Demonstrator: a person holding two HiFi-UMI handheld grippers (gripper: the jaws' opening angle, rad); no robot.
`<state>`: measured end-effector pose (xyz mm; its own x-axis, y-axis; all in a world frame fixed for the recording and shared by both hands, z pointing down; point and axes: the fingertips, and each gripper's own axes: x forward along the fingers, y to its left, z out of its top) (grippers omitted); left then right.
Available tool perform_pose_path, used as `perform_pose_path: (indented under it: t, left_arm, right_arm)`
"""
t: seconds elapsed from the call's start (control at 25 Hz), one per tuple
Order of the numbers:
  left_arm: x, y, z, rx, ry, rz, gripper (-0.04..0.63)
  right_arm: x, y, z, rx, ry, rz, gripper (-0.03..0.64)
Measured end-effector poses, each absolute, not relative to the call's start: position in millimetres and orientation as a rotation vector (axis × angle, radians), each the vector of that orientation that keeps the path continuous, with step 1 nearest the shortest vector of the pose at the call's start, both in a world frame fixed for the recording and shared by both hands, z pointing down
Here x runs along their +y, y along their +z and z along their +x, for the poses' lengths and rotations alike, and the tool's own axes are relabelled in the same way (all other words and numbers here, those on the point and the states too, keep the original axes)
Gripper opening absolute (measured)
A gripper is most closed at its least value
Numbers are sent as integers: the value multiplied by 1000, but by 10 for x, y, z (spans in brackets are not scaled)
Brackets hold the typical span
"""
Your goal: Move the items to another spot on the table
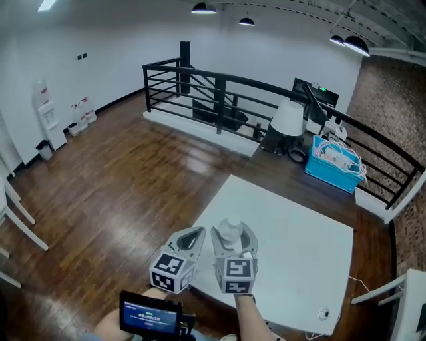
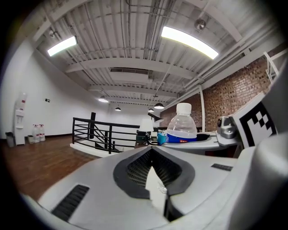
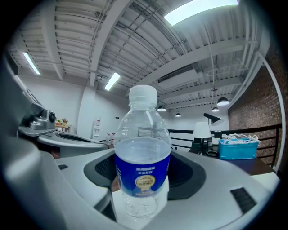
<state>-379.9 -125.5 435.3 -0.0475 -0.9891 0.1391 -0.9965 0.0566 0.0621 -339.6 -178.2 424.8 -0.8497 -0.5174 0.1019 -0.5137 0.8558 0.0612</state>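
Clear plastic bottle [image 3: 143,166], part-full: light, slick, crushable; gripped at the label band by right claw [image 1: 231,243] above bench [image 1: 293,260] edge; left claw [image 2: 155,175] closed, empty.

Pretty roomy loft-type space: glossy dark wooden floor [image 1: 120,180], plain white walls [image 1: 100,40] on the left and far side, and a red brick wall [image 1: 393,100] on the right. A black metal railing [image 1: 219,86] runs across the back and down the right side. Up front there's a white table [image 1: 299,266]. Behind it, by the railing, a dark desk holds a white lamp shade [image 1: 288,118], a monitor [image 1: 318,93] and a blue basket [image 1: 333,163] full of white cables. A water dispenser [image 1: 50,116] stands against the left wall. Black pendant lamps [image 1: 204,8] hang overhead, plus long strip lights [image 2: 189,41] on a ribbed white ceiling.
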Motion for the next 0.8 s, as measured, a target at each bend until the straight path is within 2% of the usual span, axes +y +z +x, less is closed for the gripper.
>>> perform_pose_path:
  t: [0.32, 0.8]
  left_arm:
    - [-1099, 4503, -4306, -2171, 90, 2030, 15]
    - [-1074, 4610, -4639, -2124, 99, 2074, 15]
  right_arm:
    - [-1603, 4394, -3943, -2915, -27, 769, 296]
    - [-1548, 4530, -4315, -2888, -12, 827, 296]
